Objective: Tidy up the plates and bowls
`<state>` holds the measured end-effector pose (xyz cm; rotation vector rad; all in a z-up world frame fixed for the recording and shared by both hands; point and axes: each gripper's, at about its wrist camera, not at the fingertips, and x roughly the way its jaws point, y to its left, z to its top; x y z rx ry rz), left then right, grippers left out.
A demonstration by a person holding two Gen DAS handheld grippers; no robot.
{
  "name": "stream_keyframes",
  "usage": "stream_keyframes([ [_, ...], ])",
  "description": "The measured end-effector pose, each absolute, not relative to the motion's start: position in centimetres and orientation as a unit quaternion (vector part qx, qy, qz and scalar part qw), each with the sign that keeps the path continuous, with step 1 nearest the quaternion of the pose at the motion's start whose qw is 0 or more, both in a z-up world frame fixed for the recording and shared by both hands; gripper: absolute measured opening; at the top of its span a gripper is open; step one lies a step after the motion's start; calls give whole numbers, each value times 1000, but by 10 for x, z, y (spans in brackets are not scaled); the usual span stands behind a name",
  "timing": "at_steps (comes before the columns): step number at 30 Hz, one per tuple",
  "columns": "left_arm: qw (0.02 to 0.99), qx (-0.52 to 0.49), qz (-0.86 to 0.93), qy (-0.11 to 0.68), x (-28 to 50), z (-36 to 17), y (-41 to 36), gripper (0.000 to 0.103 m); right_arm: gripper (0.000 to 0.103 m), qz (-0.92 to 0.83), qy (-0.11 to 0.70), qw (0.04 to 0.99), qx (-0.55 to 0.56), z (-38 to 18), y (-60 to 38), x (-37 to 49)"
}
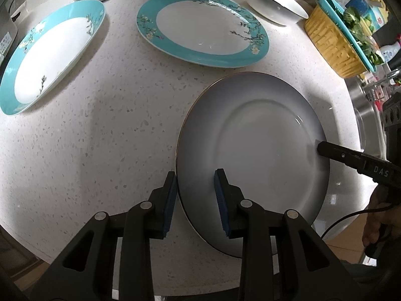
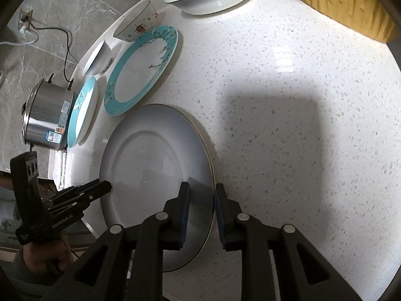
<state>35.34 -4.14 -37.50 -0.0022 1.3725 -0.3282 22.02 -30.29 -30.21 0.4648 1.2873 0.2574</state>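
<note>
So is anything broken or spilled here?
No. The grey plate sticks out a bit over the counter edge, with both grippers straddling its rim. The teal plates and bowls look whole; nothing is spilled.

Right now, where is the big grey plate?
The grey plate lies at the counter's near edge in both views, nearer than the teal-rimmed plate, with both grippers' fingers straddling its rim on opposite sides.
</note>
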Motion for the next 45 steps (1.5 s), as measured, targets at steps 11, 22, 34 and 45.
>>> stream_keyframes([
  [11,762,-21,-151,629,352,-373,-34,29,27,115,590,775,197,-301,-297,222],
  [22,820,-62,-165,544,385,-305,6,75,80,95,512,825,221,-242,-310,237],
  [34,812,-128,-181,540,455,-304,-7,79,83,139,466,845,221,-200,-297,308],
  [45,798,-162,-113,569,479,-342,-11,79,68,202,511,788,276,-260,-314,391],
])
